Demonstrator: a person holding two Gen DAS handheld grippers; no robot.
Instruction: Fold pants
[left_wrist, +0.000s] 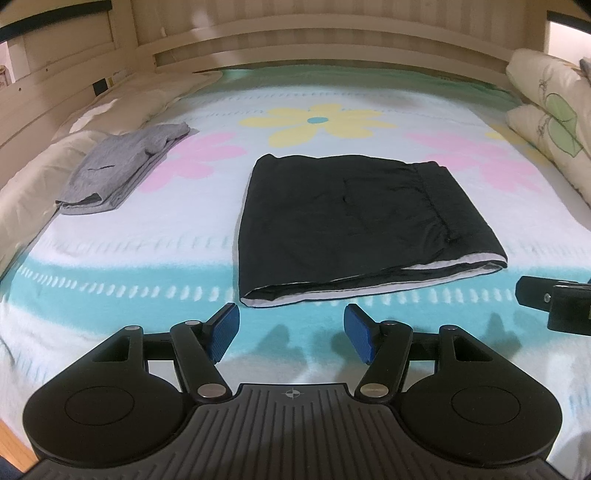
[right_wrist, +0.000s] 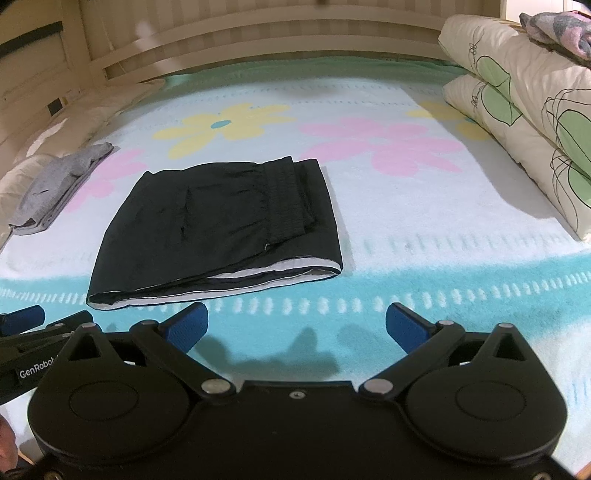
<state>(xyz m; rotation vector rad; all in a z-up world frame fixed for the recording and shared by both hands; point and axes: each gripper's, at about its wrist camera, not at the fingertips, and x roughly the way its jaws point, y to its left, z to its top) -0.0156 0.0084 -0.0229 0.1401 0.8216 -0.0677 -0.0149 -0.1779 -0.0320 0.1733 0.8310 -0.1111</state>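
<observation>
Bed (left_wrist: 110, 251) with a flowered blanket is carrying, left to right, folded grey garment (left_wrist: 122, 168), folded black pants (left_wrist: 354, 221) lying mid-bed, stacked pillows (right_wrist: 524, 122) against the wooden headboard. Left gripper (left_wrist: 291, 334) and right gripper (right_wrist: 295, 326) are hovering near the pants' front edge, fingers spread, pinching nothing.

One folded black pants (left_wrist: 343, 218), one folded grey garment (left_wrist: 122, 170), two stacked pillows (right_wrist: 517, 110), two claws.
</observation>
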